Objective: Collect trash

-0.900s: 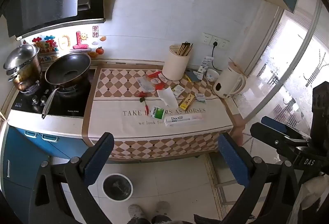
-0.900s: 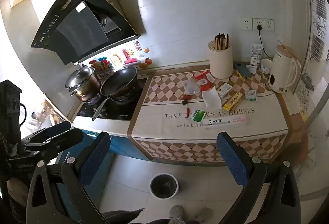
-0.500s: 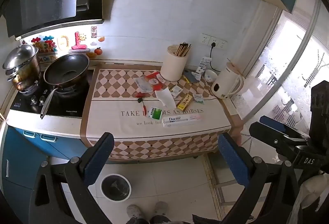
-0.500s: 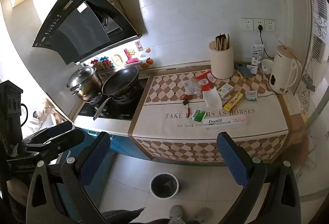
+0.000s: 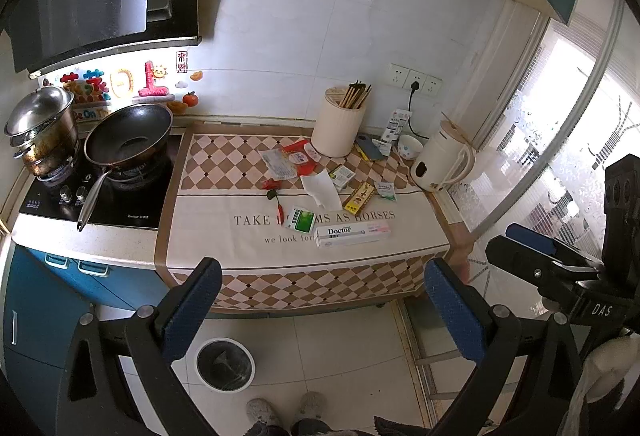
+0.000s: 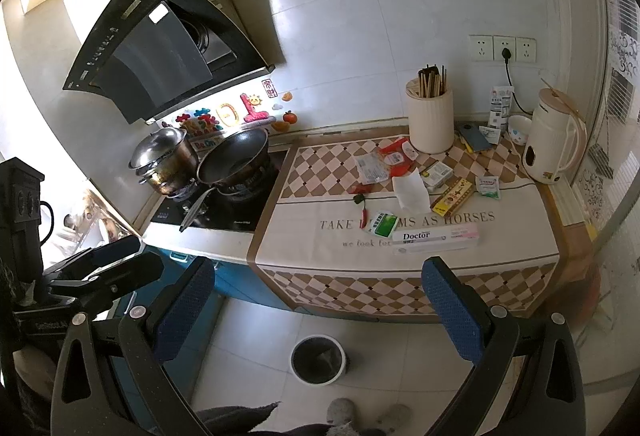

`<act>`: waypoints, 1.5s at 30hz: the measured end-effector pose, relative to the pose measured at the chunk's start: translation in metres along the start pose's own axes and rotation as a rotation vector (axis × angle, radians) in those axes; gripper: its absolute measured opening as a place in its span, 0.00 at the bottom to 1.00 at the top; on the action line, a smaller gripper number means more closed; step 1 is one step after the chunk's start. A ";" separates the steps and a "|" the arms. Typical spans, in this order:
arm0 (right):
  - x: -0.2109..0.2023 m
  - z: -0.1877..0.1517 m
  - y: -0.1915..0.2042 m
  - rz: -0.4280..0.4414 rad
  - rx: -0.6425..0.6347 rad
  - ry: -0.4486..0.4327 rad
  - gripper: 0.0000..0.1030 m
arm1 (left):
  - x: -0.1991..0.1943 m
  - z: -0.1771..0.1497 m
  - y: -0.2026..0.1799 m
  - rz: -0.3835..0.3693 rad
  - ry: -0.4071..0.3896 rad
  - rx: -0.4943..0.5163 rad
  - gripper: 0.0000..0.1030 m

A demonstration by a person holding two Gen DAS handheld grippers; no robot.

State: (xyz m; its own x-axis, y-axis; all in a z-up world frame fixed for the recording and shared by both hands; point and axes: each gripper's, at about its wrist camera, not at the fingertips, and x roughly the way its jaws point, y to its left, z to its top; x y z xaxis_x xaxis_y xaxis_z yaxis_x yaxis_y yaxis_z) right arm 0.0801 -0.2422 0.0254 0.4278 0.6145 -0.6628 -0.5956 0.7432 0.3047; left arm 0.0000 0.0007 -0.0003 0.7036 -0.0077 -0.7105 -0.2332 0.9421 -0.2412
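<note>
Left wrist view: trash litter (image 5: 320, 191) lies scattered on the counter (image 5: 224, 236), between kettle (image 5: 442, 161) and wok (image 5: 128, 139); bin (image 5: 225, 364) on floor below. Left tool (image 5: 320, 308) and right tool (image 6: 320, 310) gape wide, holding nothing.

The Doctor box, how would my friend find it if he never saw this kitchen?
Find the checkered cloth on the counter beside the stove. Near its front edge, by the printed words, lies the Doctor box, flat. It is the longest, whitest box there, with a pink end, just right of the small green packet.
</note>
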 end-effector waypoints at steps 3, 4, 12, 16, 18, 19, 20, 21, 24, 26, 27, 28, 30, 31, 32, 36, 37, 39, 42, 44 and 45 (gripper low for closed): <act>0.000 0.000 -0.001 0.002 0.000 -0.001 1.00 | 0.000 0.000 0.001 0.001 -0.002 0.000 1.00; 0.002 0.000 -0.002 0.002 0.001 -0.001 1.00 | 0.000 0.000 0.000 -0.001 0.000 -0.001 1.00; -0.001 0.003 -0.001 0.004 -0.001 0.000 1.00 | 0.004 0.003 -0.016 -0.001 -0.001 0.001 1.00; 0.000 0.004 -0.001 0.003 -0.002 0.000 1.00 | 0.004 0.003 -0.018 -0.002 -0.001 0.001 1.00; 0.004 0.002 -0.001 0.004 -0.006 0.002 1.00 | 0.005 0.004 -0.021 -0.002 -0.001 0.000 1.00; 0.005 0.002 -0.002 0.005 -0.008 0.003 1.00 | 0.005 0.003 -0.019 -0.001 -0.001 0.000 1.00; 0.004 0.002 -0.002 0.005 -0.008 0.004 1.00 | 0.005 0.004 -0.021 -0.002 -0.002 -0.001 1.00; 0.004 0.002 -0.002 0.004 -0.008 0.003 1.00 | 0.004 0.003 -0.016 -0.001 -0.001 0.000 1.00; 0.004 0.003 -0.002 0.006 -0.007 0.002 1.00 | 0.004 0.003 -0.019 -0.001 -0.002 0.000 1.00; 0.003 0.003 -0.001 0.008 -0.009 -0.001 1.00 | 0.005 0.006 -0.025 -0.002 -0.003 0.000 1.00; 0.003 0.003 -0.001 0.008 -0.009 -0.001 1.00 | 0.004 0.005 -0.019 -0.002 -0.002 0.001 1.00; 0.004 0.005 -0.002 0.009 -0.009 0.000 1.00 | 0.004 0.005 -0.021 -0.001 -0.002 0.001 1.00; 0.004 0.005 -0.002 0.008 -0.009 -0.001 1.00 | 0.005 0.006 -0.022 -0.002 -0.002 0.000 1.00; 0.004 0.005 -0.002 0.008 -0.011 0.001 1.00 | 0.005 0.006 -0.022 -0.002 -0.002 0.000 1.00; 0.004 0.005 -0.002 0.007 -0.012 0.002 1.00 | 0.005 0.006 -0.025 -0.002 -0.002 0.000 1.00; 0.004 0.005 -0.003 0.009 -0.011 0.000 1.00 | 0.004 0.005 -0.020 -0.001 -0.003 0.001 1.00; 0.004 0.005 -0.003 0.008 -0.011 0.000 1.00 | 0.004 0.006 -0.022 -0.002 -0.002 0.001 1.00; 0.004 0.006 -0.003 0.009 -0.010 0.000 1.00 | 0.005 0.006 -0.025 -0.002 -0.002 0.002 1.00; 0.004 0.006 -0.002 0.009 -0.011 0.001 1.00 | 0.004 0.005 -0.020 -0.003 -0.002 0.001 1.00; 0.004 0.005 -0.002 0.008 -0.009 0.000 1.00 | 0.005 0.006 -0.025 -0.003 -0.003 0.001 1.00; 0.004 0.006 -0.002 0.008 -0.008 0.001 1.00 | 0.004 0.005 -0.022 -0.003 -0.003 0.000 1.00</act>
State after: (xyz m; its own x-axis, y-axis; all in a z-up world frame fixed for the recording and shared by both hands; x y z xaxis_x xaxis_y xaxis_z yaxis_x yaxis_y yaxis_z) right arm 0.0868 -0.2395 0.0259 0.4222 0.6206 -0.6608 -0.6048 0.7358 0.3046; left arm 0.0117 -0.0186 0.0054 0.7064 -0.0091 -0.7078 -0.2310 0.9422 -0.2427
